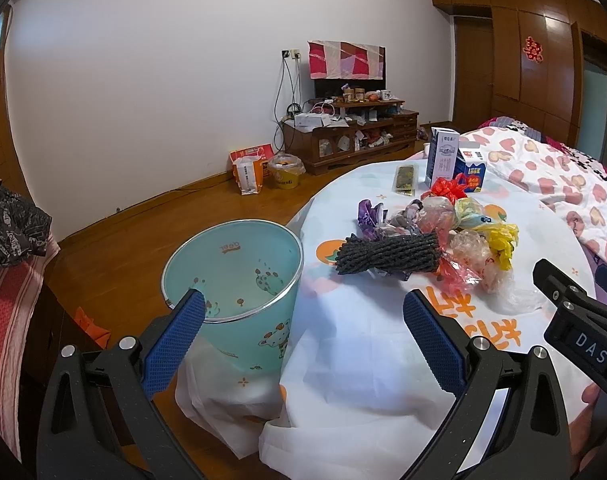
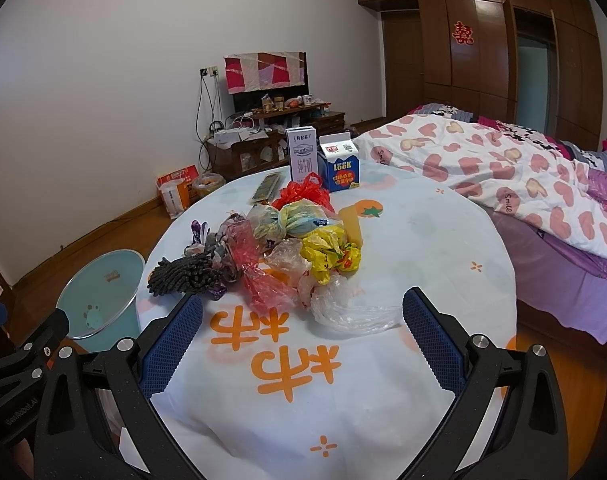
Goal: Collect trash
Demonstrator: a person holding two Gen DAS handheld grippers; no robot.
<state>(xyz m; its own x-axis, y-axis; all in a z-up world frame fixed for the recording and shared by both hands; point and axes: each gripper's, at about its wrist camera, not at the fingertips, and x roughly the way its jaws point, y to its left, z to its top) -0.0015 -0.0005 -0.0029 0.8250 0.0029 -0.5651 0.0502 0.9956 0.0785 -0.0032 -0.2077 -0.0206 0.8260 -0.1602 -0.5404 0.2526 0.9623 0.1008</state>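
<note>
A heap of crumpled plastic bags (image 2: 291, 252) lies mid-table, with a dark foam net (image 2: 179, 274) at its left and a clear bag (image 2: 351, 308) at its near edge. The same heap (image 1: 455, 236) and dark foam net (image 1: 387, 256) show in the left wrist view. A teal bin (image 1: 231, 276) stands on the floor left of the table; it appears as the teal bin (image 2: 99, 296) in the right wrist view. My left gripper (image 1: 303, 306) is open, one finger over the bin's rim. My right gripper (image 2: 303, 300) is open, just short of the clear bag.
Two milk cartons (image 2: 323, 162) and a flat dark packet (image 2: 267, 188) stand at the table's (image 2: 443, 260) far side. A bed with a heart-print quilt (image 2: 503, 172) lies to the right. A TV cabinet (image 1: 347, 136) and bags (image 1: 251, 170) sit by the far wall.
</note>
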